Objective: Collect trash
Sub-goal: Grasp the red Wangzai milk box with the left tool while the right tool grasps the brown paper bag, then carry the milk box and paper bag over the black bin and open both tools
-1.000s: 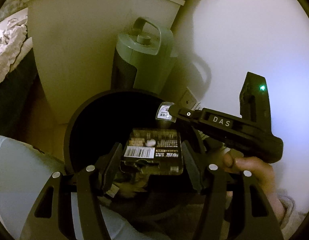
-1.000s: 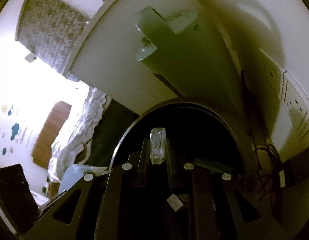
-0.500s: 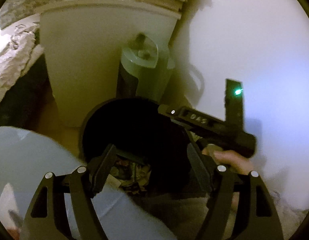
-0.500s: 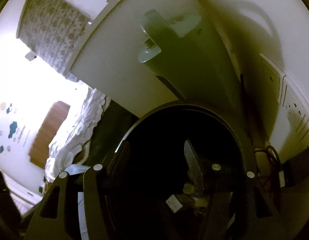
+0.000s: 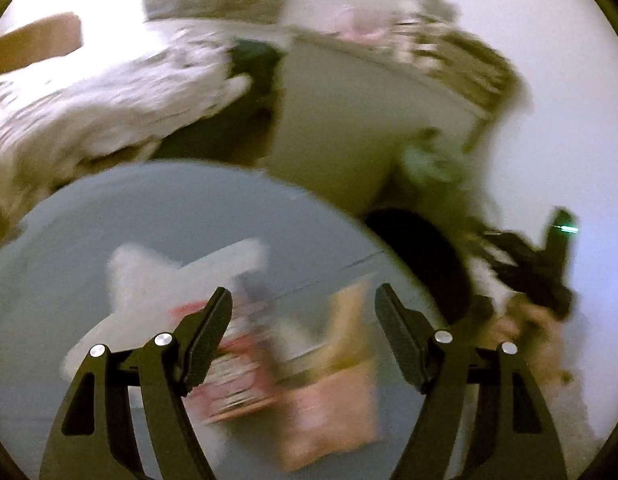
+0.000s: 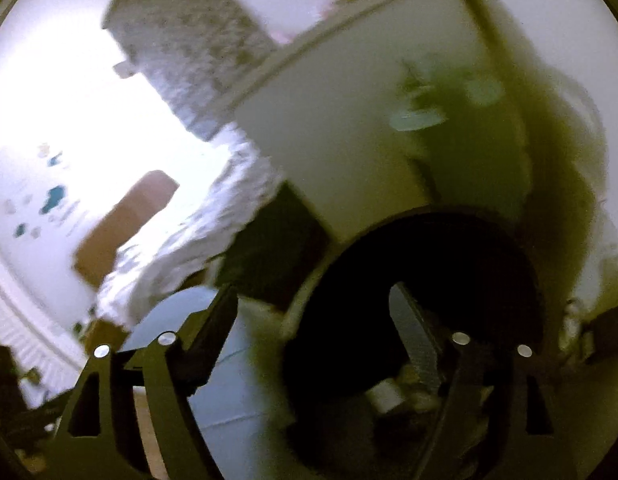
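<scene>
Left wrist view is pretty smeared, but the left gripper (image 5: 303, 320) has its black jaws spread wide with nothing between them, hanging over a round pale-blue tabletop (image 5: 149, 216). On that table, right under and ahead of the fingers, sits a pile of trash: a pink-and-red printed wrapper (image 5: 237, 376), a salmon-pink crumpled packet (image 5: 333, 412) just beside it, and a white crumpled sheet of paper (image 5: 149, 280) off to the left, touching the wrappers. Past the table edge on the right you get a slice of the round black bin (image 5: 421, 252), and further right the other black handheld tool with a green light (image 5: 549, 252), too blurry to say much. Behind it all stand a cream cabinet side panel (image 5: 341, 120) and rumpled white bedding (image 5: 109, 92). Right wrist view: the right gripper (image 6: 313, 320) is also released, jaws wide apart and holding nothing, its right finger over the dark mouth of the bin (image 6: 449, 248) and its left finger over the blue table (image 6: 225, 380). Down inside the bin there's a small white scrap (image 6: 387, 396) among dim junk I can't make out. A green lidded canister (image 6: 449, 120) stands behind the bin against the cream panel (image 6: 329, 128).
</scene>
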{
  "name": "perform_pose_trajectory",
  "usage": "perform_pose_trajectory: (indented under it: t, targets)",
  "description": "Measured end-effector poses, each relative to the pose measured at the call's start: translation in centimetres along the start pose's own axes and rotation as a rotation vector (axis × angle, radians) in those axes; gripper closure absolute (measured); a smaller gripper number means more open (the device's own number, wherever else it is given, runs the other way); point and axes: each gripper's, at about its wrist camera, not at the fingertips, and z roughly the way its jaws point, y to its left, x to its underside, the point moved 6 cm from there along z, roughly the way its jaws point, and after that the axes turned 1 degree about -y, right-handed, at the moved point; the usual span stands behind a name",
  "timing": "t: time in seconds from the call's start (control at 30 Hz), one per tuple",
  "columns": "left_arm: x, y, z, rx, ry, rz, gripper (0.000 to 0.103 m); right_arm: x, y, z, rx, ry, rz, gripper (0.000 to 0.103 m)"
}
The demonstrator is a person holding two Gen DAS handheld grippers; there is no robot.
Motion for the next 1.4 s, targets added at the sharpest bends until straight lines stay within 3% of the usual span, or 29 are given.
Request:
perform_pose_trajectory:
  t: [0.1,0.23,0.37,0.57,0.7,0.83,0.87,0.97,1.0,1.07,1.23,1.4]
  targets:
    - [1.5,3.4,0.8,-0.055,0.060,-0.056,0.029,3.1,5.0,-0.2,-0.083,0.088,-0.045,0.014]
    - [2.7,4.9,2.4,-0.073,0.114,-0.079,0.029,8.3,10.6,0.6,-0.152,0.268,-0.082,0.014]
    - [2.6,4.5,4.2,-0.047,0.126,-0.069,0.028,11.9,14.2,2.1,-0.106,0.363,-0.164,0.014]
    - [2.6,4.8,4.4,-0.031,0.125,-0.063,0.031,11.9,15.5,5.0,-0.047,0.410,-0.132,0.015]
    - [2.8,4.8,3.6,-0.019,0.132,-0.077,0.037,13.6,16.2,7.2,0.014,0.484,-0.203,0.054]
    - [2.6,4.2,2.7,-0.004,0.106,-0.079,0.033,13.7,16.0,6.8,0.018,0.441,-0.210,0.059]
    - [2.6,4.0,2.8,-0.011,0.106,-0.071,0.027,13.5,15.8,6.4,0.014,0.421,-0.198,0.059]
    - [2.8,3.7,3.9,-0.074,0.129,-0.030,0.026,12.2,15.4,5.0,0.009,0.344,-0.195,0.060]
    - [3.0,3.8,4.4,-0.077,0.138,-0.036,0.027,11.7,15.4,4.5,0.006,0.313,-0.202,0.060]
    - [3.2,4.4,4.9,-0.088,0.134,-0.035,0.042,10.4,15.6,3.1,0.007,0.239,-0.238,0.060]
    - [2.8,5.3,4.0,-0.099,0.096,-0.049,0.046,7.4,14.6,1.1,-0.020,0.116,-0.254,0.060]
    - [-0.1,4.0,1.2,-0.034,0.005,-0.047,0.046,3.7,10.5,-0.1,-0.013,0.033,-0.169,0.060]
